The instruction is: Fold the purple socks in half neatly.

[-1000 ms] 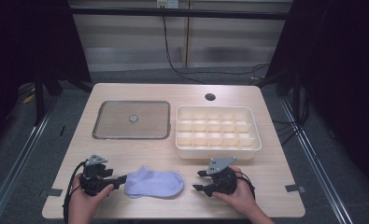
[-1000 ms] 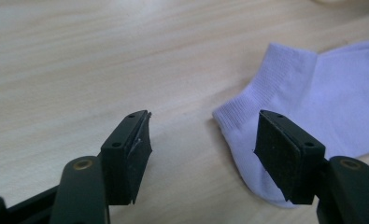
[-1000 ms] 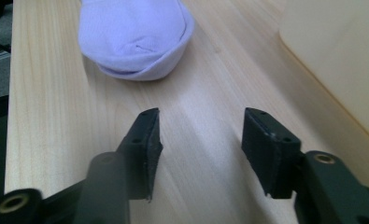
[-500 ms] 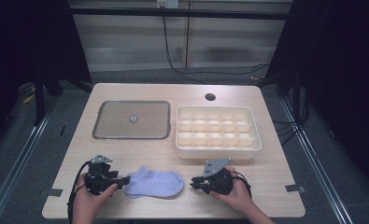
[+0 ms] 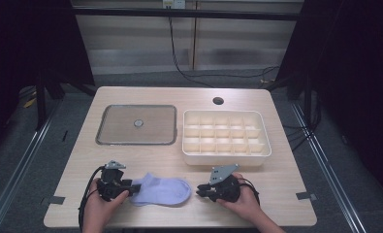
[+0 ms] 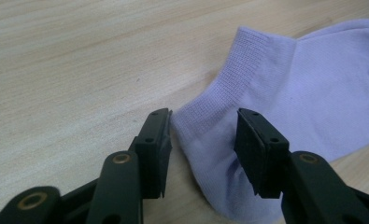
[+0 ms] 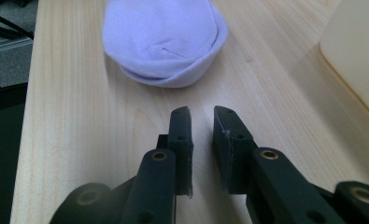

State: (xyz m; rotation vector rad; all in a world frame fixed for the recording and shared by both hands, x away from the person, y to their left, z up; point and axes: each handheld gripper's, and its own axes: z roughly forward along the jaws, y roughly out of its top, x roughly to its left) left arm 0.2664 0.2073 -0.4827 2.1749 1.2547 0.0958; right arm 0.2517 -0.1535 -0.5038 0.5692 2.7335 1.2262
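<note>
Both hand-held grippers narrowed their jaws since the earlier frame.
My left hand-held gripper (image 6: 202, 140) has been closing around the cuff of the lilac sock (image 6: 313, 93), pads not yet pressing. My right hand-held gripper (image 7: 202, 128), nearly closed, holds nothing, just right of the sock on the table's (image 5: 145, 160) near edge.

No text, label, brand, number or sign can be read anywhere in these pictures.
</note>
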